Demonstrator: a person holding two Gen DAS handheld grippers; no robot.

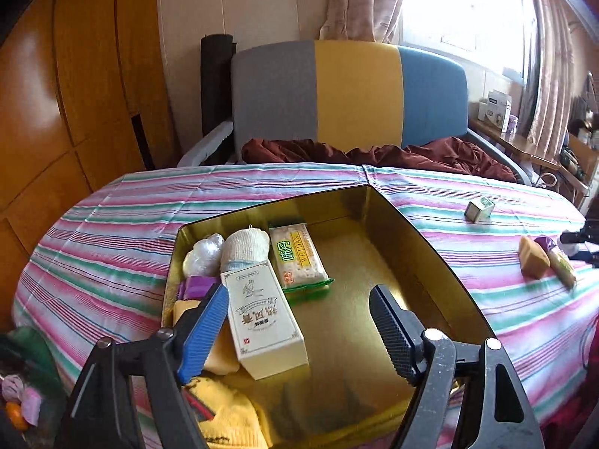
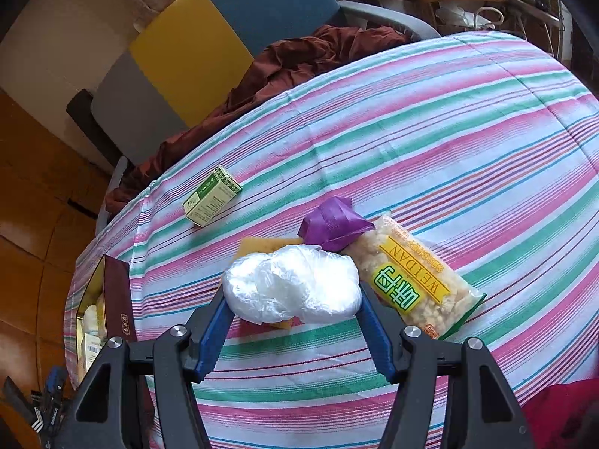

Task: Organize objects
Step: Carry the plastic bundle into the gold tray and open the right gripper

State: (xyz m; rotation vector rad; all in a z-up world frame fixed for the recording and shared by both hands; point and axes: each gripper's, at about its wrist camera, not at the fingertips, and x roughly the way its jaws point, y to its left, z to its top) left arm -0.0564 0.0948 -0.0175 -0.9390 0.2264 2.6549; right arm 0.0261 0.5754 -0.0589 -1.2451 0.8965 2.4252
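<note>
The white plastic bundle (image 2: 294,286) sits pinched between the right gripper's (image 2: 295,321) blue pads above the striped tablecloth (image 2: 449,149), the WEIDAN packet (image 2: 415,280) at its three o'clock; the left gripper (image 1: 299,329) hangs spread and empty over the gold-lined box (image 1: 404,224)

"WEIDAN" in Latin capitals, beside large green Chinese characters, stands on the cracker packet (image 1: 300,260) in the gold-lined box, and again on the snack bag (image 2: 413,280) lying on the striped cloth. The cream carton (image 1: 264,318) carries Chinese print, not legible.
</note>
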